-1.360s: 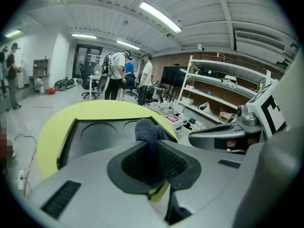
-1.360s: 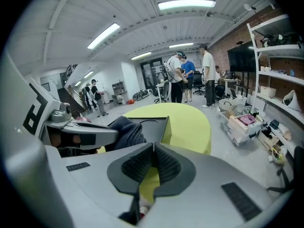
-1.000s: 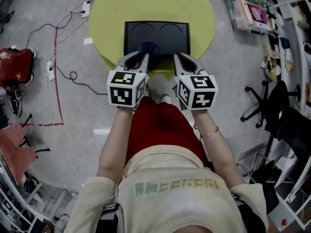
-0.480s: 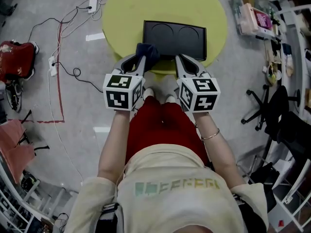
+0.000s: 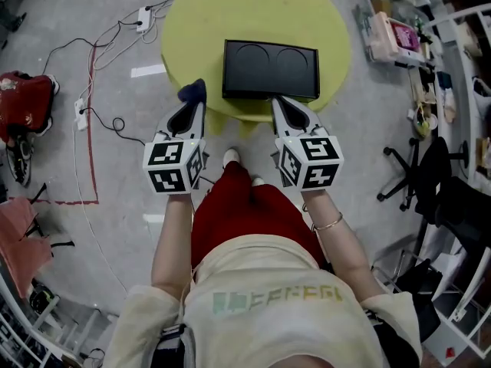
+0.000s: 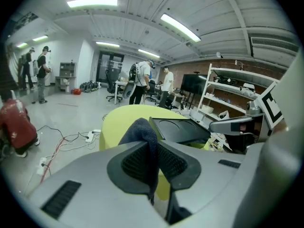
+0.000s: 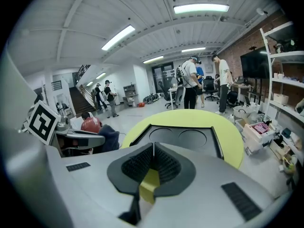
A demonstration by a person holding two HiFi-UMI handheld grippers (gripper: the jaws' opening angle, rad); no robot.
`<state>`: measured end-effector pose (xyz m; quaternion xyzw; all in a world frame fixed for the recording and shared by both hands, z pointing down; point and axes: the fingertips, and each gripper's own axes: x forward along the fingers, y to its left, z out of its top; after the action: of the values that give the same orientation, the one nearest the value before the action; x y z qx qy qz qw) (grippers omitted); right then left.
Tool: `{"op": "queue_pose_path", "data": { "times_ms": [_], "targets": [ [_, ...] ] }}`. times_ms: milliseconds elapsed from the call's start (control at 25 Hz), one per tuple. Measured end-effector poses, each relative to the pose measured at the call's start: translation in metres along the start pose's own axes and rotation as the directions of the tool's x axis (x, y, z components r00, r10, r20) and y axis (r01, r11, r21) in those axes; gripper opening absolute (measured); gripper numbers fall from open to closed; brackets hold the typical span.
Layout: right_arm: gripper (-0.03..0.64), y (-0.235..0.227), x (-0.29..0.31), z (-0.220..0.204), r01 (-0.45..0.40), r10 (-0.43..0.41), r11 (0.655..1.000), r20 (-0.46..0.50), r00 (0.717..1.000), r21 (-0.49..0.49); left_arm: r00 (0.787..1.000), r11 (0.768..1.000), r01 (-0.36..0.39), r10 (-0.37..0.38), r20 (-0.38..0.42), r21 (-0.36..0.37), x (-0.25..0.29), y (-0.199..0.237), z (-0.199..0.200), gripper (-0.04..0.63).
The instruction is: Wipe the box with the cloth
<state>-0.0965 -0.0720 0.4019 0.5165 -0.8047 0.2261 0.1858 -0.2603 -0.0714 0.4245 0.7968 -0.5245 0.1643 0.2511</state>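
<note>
The black box [image 5: 270,69], with two round hollows in its lid, lies on the round yellow table [image 5: 253,10]. My left gripper [image 5: 195,98] is shut on a dark blue cloth [image 5: 192,92], which hangs left of the box's near left corner at the table's edge. In the left gripper view the cloth [image 6: 141,131] bulges out between the jaws of the left gripper [image 6: 153,152], and the box [image 6: 178,129] lies to the right. My right gripper [image 5: 277,101] is shut with nothing in it, its tip at the box's near edge. In the right gripper view the box [image 7: 180,137] lies just ahead of the right gripper [image 7: 153,150].
A power strip [image 5: 143,15] and cables [image 5: 92,113] lie on the floor at left, near a red bag [image 5: 24,102]. An office chair [image 5: 414,171] and cluttered shelves [image 5: 453,60] stand at right. Several people [image 7: 192,82] stand far behind the table.
My left gripper has carried the cloth from the box's near edge leftwards, off the box. The right gripper has stayed at the box's near edge.
</note>
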Motion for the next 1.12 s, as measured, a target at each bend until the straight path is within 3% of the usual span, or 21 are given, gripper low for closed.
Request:
{"op": "queue_pose_path", "data": {
  "times_ms": [120, 240, 680, 1120],
  "targets": [
    [0.038, -0.001, -0.022, 0.001, -0.009, 0.009, 1.0, 0.049, 0.999, 0.004, 0.997, 0.998, -0.028, 0.032, 0.073, -0.05, -0.021, 0.001, -0.002, 0.06],
    [0.038, 0.0, -0.049, 0.0, -0.015, 0.014, 1.0, 0.098, 0.995, 0.017, 0.991, 0.998, -0.033, 0.04, 0.128, -0.055, -0.04, -0.01, -0.003, 0.06],
    [0.038, -0.013, -0.166, -0.002, -0.026, 0.018, 0.999, 0.286, 0.958, 0.026, 0.961, 0.993, 0.031, -0.061, 0.269, 0.117, -0.099, -0.133, 0.012, 0.06],
    [0.037, -0.024, -0.265, -0.016, -0.026, 0.02, 1.0, 0.409, 0.912, 0.01, 0.931, 0.98, 0.081, -0.139, 0.338, 0.181, -0.152, -0.227, -0.001, 0.06]
  ]
}}
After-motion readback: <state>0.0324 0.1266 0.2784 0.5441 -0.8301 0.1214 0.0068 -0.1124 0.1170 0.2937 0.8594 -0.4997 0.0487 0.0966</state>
